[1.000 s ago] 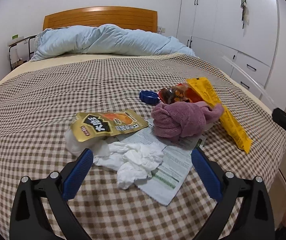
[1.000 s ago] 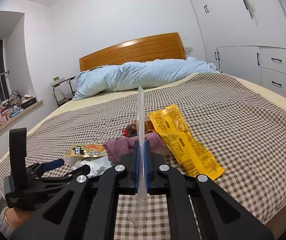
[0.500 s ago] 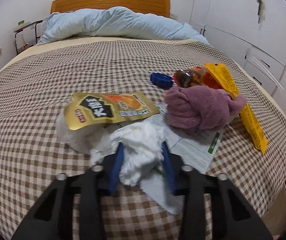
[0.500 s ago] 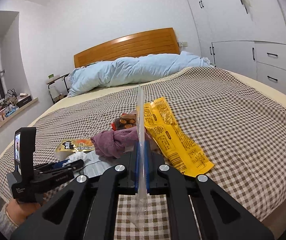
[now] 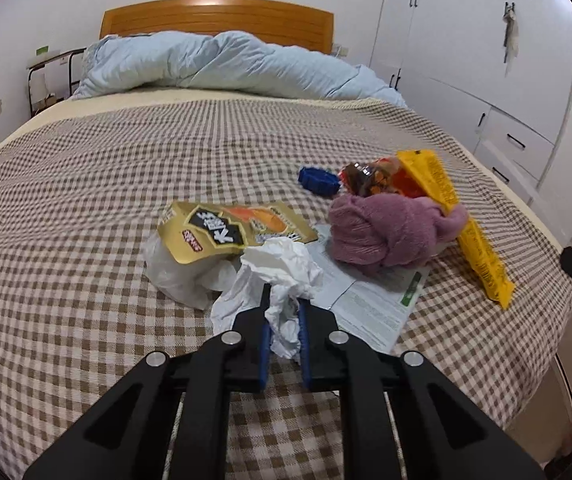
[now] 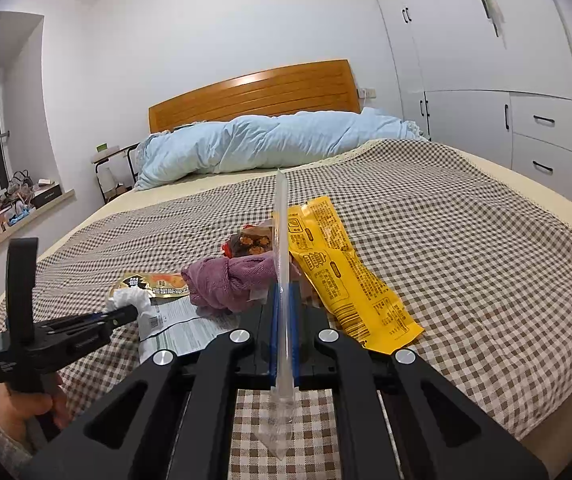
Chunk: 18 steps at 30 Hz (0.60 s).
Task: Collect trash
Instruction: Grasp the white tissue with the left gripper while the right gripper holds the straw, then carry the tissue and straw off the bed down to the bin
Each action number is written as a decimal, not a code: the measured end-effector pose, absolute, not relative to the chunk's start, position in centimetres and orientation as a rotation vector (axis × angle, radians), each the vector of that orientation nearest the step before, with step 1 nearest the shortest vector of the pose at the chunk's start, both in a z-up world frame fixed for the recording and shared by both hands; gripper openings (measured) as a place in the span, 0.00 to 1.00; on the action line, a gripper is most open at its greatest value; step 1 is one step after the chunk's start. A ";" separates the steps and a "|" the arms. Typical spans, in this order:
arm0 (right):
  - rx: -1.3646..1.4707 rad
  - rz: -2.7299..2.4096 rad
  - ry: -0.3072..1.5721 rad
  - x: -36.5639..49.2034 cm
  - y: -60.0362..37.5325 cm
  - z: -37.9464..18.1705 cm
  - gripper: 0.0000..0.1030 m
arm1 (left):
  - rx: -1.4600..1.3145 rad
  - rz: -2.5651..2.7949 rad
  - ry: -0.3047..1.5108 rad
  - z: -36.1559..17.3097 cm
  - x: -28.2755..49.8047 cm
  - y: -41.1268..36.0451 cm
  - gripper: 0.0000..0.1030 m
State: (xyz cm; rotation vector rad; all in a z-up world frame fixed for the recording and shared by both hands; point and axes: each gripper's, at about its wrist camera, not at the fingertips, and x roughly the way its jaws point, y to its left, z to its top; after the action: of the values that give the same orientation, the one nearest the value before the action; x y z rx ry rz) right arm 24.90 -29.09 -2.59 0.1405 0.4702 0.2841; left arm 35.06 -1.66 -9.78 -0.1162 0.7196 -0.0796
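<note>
White crumpled tissue (image 5: 282, 280) is getting pinched at the near edge of the bed (image 5: 86, 208): the left gripper (image 5: 283, 322) has just been closing its fingers, and they are now pressing on the wad from both sides, with folds of paper bulging out above and below them. The right gripper (image 6: 283, 316) is holding a clear plastic bag (image 6: 282, 280) edge-on, its fingers pressed together on the film.

So the pick-up step looks to be under way. Next, I would guess, the tissue needs lifting clear of the printed leaflet (image 5: 370, 304) and the thin white plastic (image 5: 178, 272) it is lying against, then carrying across to the bag, whose mouth would have to be opened somehow.

More litter is waiting just beyond: a gold snack packet (image 5: 230, 228), a long yellow wrapper (image 5: 462, 232), a reddish wrapper (image 5: 370, 176), a blue cap (image 5: 318, 179). A purple cloth (image 5: 390, 232) is sitting among it, touching the wrappers.

Whether the tissue is one piece or several I cannot tell, nor what lies under the cloth. Only a hand (image 6: 26, 408) and a sleeve cuff of the person are showing.
</note>
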 end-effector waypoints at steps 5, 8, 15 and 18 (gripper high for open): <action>0.127 0.279 0.459 24.7 -28.9 -2.5 0.05 | -0.109 -0.103 0.689 -8.8 34.2 -1.9 0.08; 0.121 0.273 0.459 24.7 -28.8 -2.6 0.05 | -0.105 -0.122 0.666 -8.2 33.6 -2.2 0.08; 0.088 0.265 0.460 24.5 -27.9 -2.7 0.05 | -0.112 -0.150 0.630 -7.1 32.4 -2.3 0.08; 0.073 0.267 0.457 24.3 -27.4 -2.7 0.05 | -0.115 -0.157 0.623 -6.8 31.9 -2.1 0.08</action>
State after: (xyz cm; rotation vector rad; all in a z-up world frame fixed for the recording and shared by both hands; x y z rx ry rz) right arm 24.32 -27.44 -2.71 0.0730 0.4567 0.2667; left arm 31.89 -2.11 -6.82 -0.1151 0.6230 -0.1568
